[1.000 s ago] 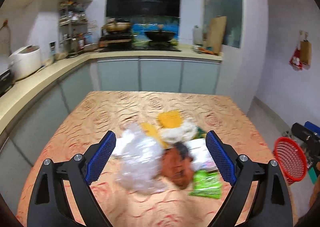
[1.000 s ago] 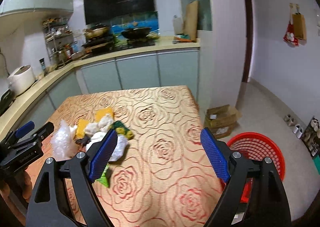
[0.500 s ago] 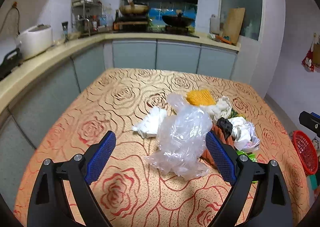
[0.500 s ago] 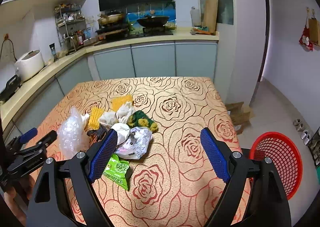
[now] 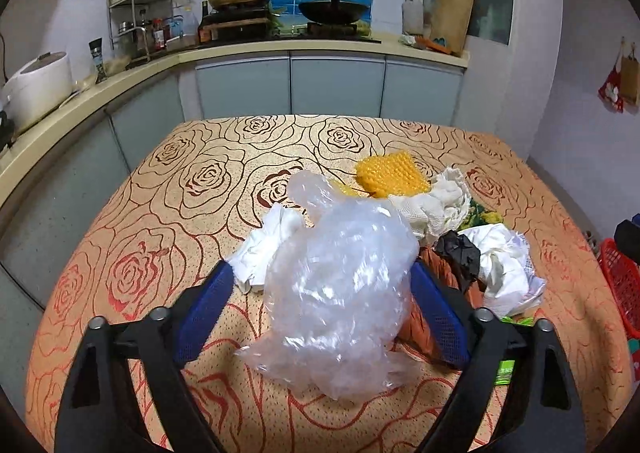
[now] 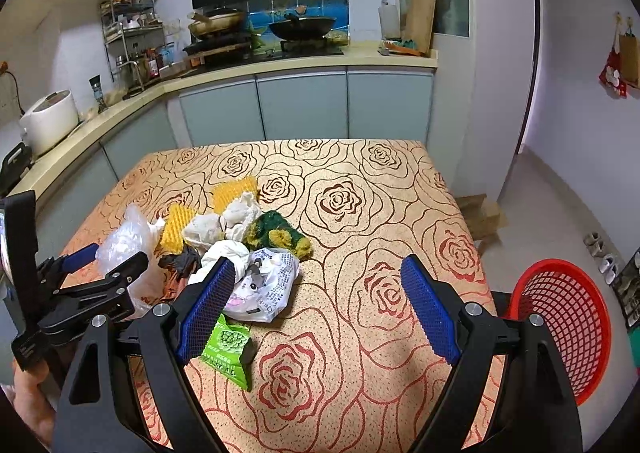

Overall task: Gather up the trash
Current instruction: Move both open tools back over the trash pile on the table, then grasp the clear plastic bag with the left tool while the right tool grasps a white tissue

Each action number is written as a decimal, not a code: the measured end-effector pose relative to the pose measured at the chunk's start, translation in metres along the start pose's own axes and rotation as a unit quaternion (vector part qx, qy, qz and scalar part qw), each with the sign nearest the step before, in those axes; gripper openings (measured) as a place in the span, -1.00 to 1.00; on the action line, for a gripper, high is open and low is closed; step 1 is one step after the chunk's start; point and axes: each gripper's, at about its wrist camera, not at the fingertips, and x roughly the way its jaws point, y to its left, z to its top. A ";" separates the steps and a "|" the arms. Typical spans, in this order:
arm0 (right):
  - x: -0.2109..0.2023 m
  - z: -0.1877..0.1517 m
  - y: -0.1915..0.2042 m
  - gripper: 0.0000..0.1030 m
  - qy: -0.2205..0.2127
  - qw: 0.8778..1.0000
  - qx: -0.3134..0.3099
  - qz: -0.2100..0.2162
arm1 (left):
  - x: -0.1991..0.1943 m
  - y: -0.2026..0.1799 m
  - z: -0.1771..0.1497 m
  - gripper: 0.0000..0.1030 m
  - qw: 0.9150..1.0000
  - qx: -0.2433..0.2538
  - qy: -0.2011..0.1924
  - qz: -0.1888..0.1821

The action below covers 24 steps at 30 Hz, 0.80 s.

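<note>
Now the left gripper is closing its fingers around a crumpled clear plastic bag near the tabletop's left edge — contact looks near, though unclear. Right gripper hangs open, empty. Next — lifting toward the red basket.

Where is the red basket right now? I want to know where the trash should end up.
The red basket stands on the floor beside the table's right edge, at the lower right of the right wrist view; in the left wrist view only its rim shows at the right edge.
</note>
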 end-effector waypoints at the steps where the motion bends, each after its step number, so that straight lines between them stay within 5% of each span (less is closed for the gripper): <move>1: 0.002 0.000 0.001 0.60 0.002 1.000 -0.001 0.001 | 0.003 -0.001 0.000 0.35 1.000 0.002 0.005 -0.001; 3: 0.006 0.000 0.004 0.60 0.006 1.000 -0.004 0.003 | 0.007 0.000 0.000 0.11 1.000 0.001 0.011 -0.002; 10: 0.021 0.000 0.017 0.60 0.020 1.000 -0.012 0.018 | 0.005 0.009 0.000 -0.20 1.000 -0.006 0.001 0.001; 18: 0.050 -0.005 0.038 0.59 0.046 0.998 -0.019 0.044 | -0.021 0.025 0.007 -0.23 0.998 -0.019 -0.046 0.027; 24: 0.073 -0.009 0.053 0.29 0.072 0.995 -0.025 0.059 | -0.036 0.029 0.011 -0.23 0.997 -0.021 -0.069 0.036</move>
